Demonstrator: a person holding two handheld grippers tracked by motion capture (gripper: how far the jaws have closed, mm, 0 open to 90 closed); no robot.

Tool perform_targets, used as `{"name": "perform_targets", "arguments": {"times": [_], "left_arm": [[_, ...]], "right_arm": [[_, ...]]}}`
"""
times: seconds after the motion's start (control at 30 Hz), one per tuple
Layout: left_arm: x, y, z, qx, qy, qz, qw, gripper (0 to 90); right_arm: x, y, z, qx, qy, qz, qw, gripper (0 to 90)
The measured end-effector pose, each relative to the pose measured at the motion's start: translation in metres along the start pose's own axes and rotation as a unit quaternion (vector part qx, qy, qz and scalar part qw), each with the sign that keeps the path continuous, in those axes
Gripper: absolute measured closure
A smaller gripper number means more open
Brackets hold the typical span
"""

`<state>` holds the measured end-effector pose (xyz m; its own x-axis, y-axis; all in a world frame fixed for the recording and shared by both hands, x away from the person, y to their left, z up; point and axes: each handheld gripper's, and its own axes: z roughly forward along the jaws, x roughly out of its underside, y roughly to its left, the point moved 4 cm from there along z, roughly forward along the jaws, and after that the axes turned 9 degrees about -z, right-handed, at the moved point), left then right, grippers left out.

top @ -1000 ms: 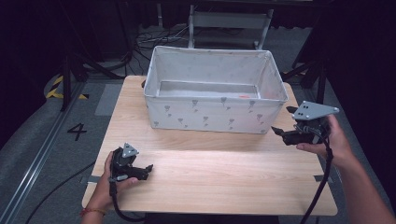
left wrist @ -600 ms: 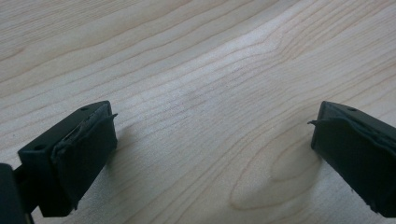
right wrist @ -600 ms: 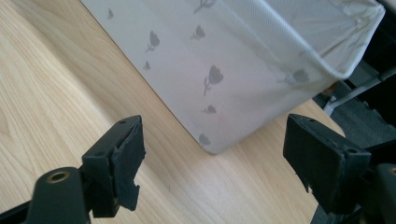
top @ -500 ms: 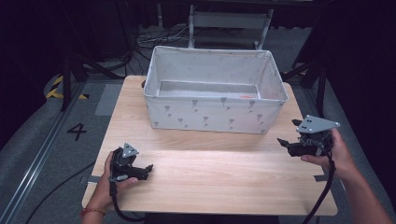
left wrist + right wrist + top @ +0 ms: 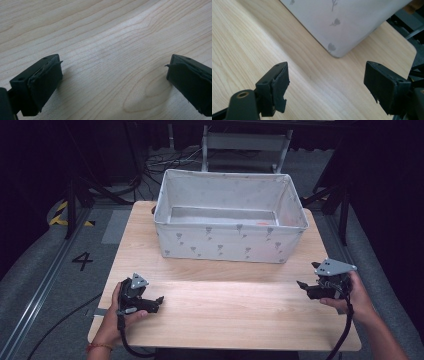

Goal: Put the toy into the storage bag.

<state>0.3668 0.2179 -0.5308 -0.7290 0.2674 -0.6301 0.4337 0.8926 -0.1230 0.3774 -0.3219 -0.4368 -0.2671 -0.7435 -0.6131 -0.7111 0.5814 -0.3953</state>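
A white fabric bin (image 5: 230, 237) with a small grey flower print stands at the back of the wooden table (image 5: 230, 315). Something small and orange (image 5: 262, 223) lies on its floor at the right. My left gripper (image 5: 159, 301) rests low at the table's front left, held in a hand; it is open (image 5: 113, 80) over bare wood. My right gripper (image 5: 306, 279) hovers at the table's right edge, in front of the bin's right corner. It is open (image 5: 325, 85) with nothing between its jaws, and the bin's corner (image 5: 337, 30) lies just beyond them.
Dark floor surrounds the table, with cables, stand legs and a metal frame (image 5: 245, 142) behind the bin. A floor marking "4" (image 5: 82, 261) lies to the left. Bare wood stretches between the two grippers.
My right gripper has moved down and toward the front right, away from the bin's corner. The left gripper has stayed where it was.
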Motion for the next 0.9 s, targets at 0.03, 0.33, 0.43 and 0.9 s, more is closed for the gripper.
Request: {"name": "perform_targets", "arguments": {"times": [0.03, 0.33, 0.43, 0.9], "left_arm": [[0.000, 0.000, 0.000, 0.000, 0.000, 0.000, 1.0000, 0.5], [0.000, 0.000, 0.000, -0.001, 0.001, 0.000, 1.0000, 0.5], [0.000, 0.000, 0.000, -0.001, 0.001, 0.000, 1.0000, 0.5], [0.000, 0.000, 0.000, 0.000, 0.002, 0.000, 1.0000, 0.4]], "right_arm": [[0.004, 0.002, 0.002, -0.001, -0.001, 0.002, 1.0000, 20.3], [0.033, 0.016, 0.010, -0.014, -0.004, 0.020, 0.9997, 19.8], [0.042, 0.020, 0.011, -0.019, -0.007, 0.027, 0.9994, 19.8], [0.082, 0.035, 0.019, -0.041, -0.010, 0.074, 0.9963, 18.1]]}}
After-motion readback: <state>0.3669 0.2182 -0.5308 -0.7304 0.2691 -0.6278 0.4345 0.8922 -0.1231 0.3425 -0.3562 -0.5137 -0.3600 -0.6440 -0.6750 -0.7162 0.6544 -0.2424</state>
